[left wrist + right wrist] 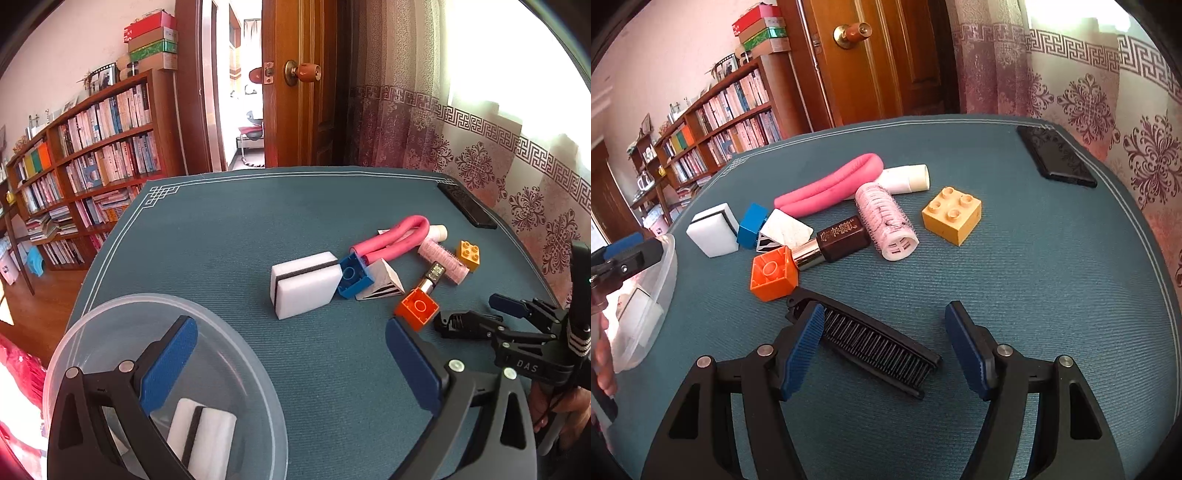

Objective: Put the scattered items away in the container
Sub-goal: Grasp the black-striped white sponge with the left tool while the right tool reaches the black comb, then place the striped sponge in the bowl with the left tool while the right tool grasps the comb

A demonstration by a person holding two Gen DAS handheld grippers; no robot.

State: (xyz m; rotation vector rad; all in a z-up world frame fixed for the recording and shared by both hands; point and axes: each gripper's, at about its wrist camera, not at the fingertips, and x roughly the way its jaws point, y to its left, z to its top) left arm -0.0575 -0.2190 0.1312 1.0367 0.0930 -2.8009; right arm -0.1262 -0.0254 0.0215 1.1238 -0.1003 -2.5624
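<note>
The right gripper (882, 345) is spread wide, holding nothing, with a black plastic folding comb (875, 349) lying slantwise between its blue pads, nearer the table's near edge. Because of that slant, a closing grasp is judged likely to twist the comb or nudge the orange toy brick (772, 275) touching its tip. The left gripper (291, 360) is likewise released above the clear round plastic bowl (74, 343) at the near left corner, where one white sponge block (207, 439) is already held.
</note>
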